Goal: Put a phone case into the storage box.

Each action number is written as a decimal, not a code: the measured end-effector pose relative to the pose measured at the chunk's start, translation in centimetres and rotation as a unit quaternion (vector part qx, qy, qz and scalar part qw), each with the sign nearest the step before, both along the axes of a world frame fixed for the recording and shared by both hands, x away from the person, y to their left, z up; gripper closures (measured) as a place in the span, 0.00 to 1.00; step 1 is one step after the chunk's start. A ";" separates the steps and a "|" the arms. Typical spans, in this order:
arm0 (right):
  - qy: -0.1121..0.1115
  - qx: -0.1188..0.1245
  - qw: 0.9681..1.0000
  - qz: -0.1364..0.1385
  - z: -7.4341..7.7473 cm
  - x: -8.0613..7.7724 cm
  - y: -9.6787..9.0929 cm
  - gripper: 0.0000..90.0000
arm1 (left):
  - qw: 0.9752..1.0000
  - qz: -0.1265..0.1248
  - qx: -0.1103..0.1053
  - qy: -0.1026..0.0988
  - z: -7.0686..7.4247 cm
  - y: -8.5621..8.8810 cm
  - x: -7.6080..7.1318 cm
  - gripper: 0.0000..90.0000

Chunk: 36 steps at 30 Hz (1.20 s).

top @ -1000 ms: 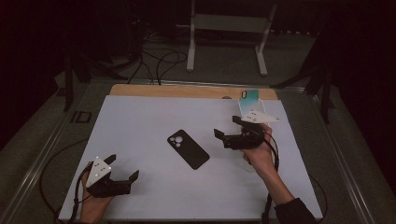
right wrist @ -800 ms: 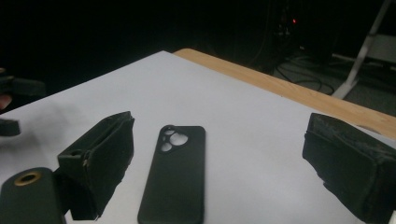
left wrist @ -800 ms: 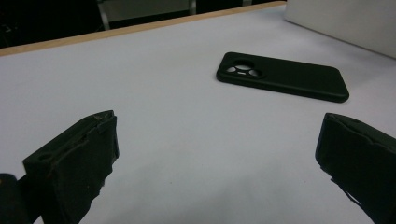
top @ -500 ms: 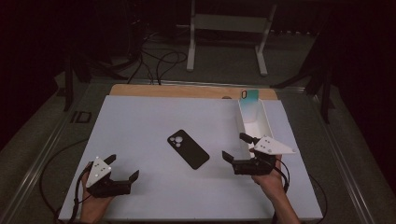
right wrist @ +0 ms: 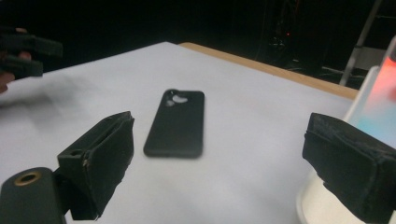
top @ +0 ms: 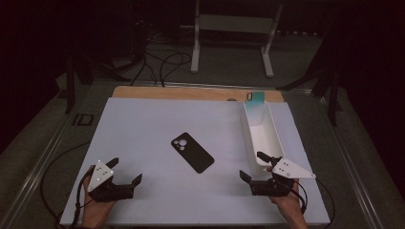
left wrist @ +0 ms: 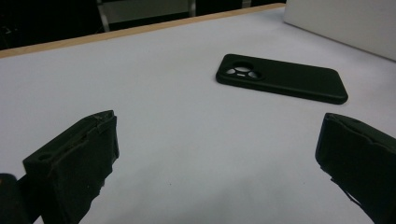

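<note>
While both tongs sit low at the near edge, the white-covered table (top: 143,124) carries just three items, so progress is easy to read. Largest is the long white tray (top: 261,133) on the right side, running near to far, with a teal-fronted phone (top: 255,98) propped upright at its far end. Tray interior otherwise looks bare, as far as the high view shows.

Black phone case (top: 192,152) lies flat mid-table, camera cut-outs toward the far left, well apart from the tray and untouched by either tool.

Left tongs (top: 117,182) rest near the left corner, jaws spread wide, nothing between them; the left gripper view puts the case ahead and to the right. Right tongs (top: 255,174) sit just beside the tray's near end, jaws likewise wide and empty; their own view frames the case ahead, slightly blurred.

Judgement: no grasp made yet. Approach, pick-up and any placing of the case all remain.
</note>
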State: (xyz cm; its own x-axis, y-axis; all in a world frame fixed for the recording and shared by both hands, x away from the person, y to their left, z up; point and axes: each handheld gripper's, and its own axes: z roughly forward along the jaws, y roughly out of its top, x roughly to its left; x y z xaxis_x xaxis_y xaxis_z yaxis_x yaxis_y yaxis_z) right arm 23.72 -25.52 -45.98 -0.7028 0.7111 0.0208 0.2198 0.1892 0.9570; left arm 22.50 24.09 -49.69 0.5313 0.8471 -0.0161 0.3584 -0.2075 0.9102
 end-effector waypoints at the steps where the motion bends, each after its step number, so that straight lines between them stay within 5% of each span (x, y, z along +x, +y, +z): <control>1: 0.002 0.001 1.000 0.001 -0.2 -0.2 -0.2 0.10 | 1.000 -0.001 0.000 0.000 0.0 0.0 0.0 0.00; 6: -0.007 -0.014 1.000 -0.003 -1.0 -0.7 -0.6 0.10 | 1.000 -0.003 -0.003 -0.007 0.0 0.0 0.0 0.00; 14: 0.027 -0.024 0.999 -0.008 -0.2 -0.1 -0.1 0.10 | 0.999 0.005 -0.020 -0.029 0.4 0.3 -0.4 0.00; 27: 0.081 -0.044 0.996 0.002 1.6 2.3 1.5 0.10 | 1.000 -0.004 -0.002 -0.027 0.4 -0.5 -0.5 0.00; 36: 0.113 -0.084 0.990 0.019 2.8 4.4 4.0 0.10 | 1.000 -0.006 0.001 -0.026 0.3 -0.5 -0.5 0.00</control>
State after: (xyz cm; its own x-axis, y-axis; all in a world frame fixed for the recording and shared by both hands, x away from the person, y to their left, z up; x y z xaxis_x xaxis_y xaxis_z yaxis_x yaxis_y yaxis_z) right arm 28.09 -21.55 -43.16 -0.7194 0.6917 0.0637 0.4138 0.3531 0.8391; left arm 22.01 23.64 -49.38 0.5413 0.8407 0.0138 0.3080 -0.2135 0.9271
